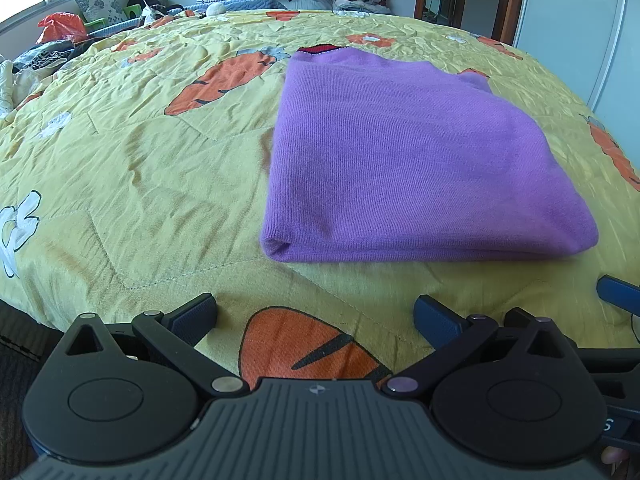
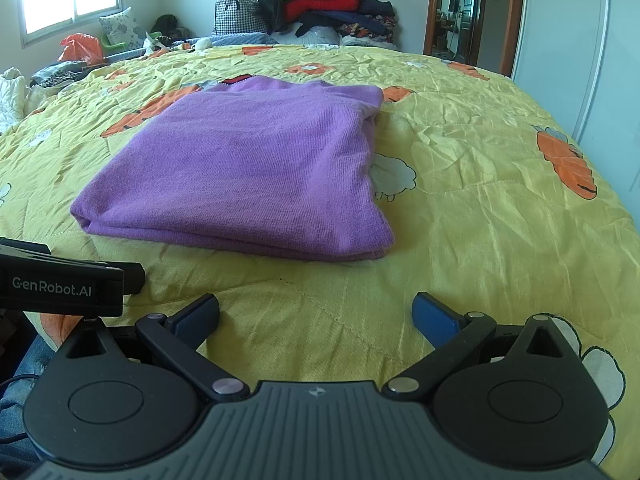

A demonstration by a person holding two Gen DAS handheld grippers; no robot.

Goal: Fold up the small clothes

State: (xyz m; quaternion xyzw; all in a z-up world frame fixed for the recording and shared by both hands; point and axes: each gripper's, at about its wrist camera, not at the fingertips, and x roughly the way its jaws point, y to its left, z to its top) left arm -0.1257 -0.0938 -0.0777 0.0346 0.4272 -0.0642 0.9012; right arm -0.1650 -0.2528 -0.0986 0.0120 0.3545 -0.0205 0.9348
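A purple knit garment lies folded into a thick rectangle on the yellow carrot-print quilt; a red and dark collar edge shows at its far end. It also shows in the right wrist view. My left gripper is open and empty, just in front of the garment's near folded edge. My right gripper is open and empty, near the garment's near right corner. The left gripper's body shows at the right wrist view's left edge.
The quilt covers a bed. A heap of clothes and a checked bag sit at the far end. An orange bag and clutter lie far left under a window. A doorway and white wardrobe stand at right.
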